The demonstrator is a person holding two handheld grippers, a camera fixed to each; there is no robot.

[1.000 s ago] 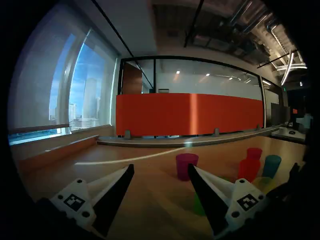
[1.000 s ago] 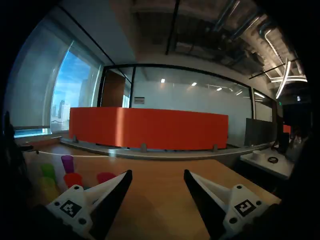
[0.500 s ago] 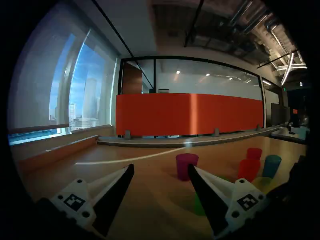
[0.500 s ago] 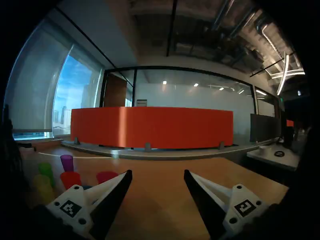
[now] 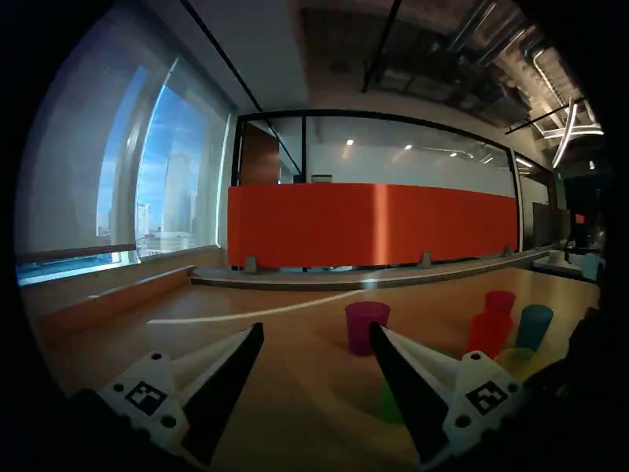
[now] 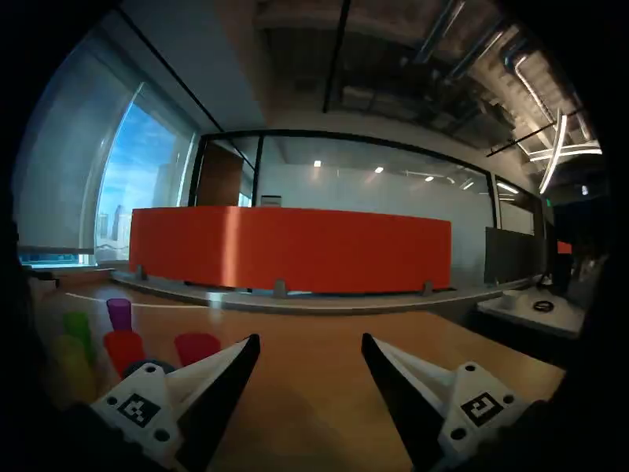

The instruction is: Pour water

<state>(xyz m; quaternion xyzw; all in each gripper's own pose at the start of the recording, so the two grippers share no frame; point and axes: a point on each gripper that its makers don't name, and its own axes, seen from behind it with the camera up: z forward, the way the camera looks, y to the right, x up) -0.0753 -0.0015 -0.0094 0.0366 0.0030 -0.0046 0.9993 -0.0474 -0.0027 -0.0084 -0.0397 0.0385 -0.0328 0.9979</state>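
Wooden tabletop (image 5: 307, 393) stretched ahead in the left gripper view, ending at a long orange partition (image 5: 373, 224) with glass walls behind it and a tall window (image 5: 169, 197) on the left showing city towers under blue sky. The left gripper (image 5: 314, 329) sat low in the foreground with its two dark, pointed fingers spread wide apart and nothing between them. A purple cup (image 5: 367, 326) stood upright on the table just beyond the right-hand fingertip. Farther to the right stood a cluster of cups: an orange-red cup (image 5: 489, 334), a crimson cup (image 5: 500, 301) behind it, a teal cup (image 5: 535, 326) beside them, and a yellow cup (image 5: 519, 360) nearest the camera. A green cup (image 5: 389, 403) was partly hidden behind the right-hand finger. In the right gripper view, the same tabletop (image 6: 314, 385) and orange partition (image 6: 291, 248) lay ahead, with a side desk (image 6: 527, 311) at the far right. The right gripper (image 6: 310, 340) was likewise spread wide, holding nothing, over bare wood. The cups were well off to the left of its fingers: the purple cup (image 6: 119, 313) farthest back, the green cup (image 6: 78, 326) and yellow cup (image 6: 69, 358) near the edge, and the orange-red cup (image 6: 124, 350) and crimson cup (image 6: 196, 346) just beyond the left-hand finger. No cup touched either gripper.
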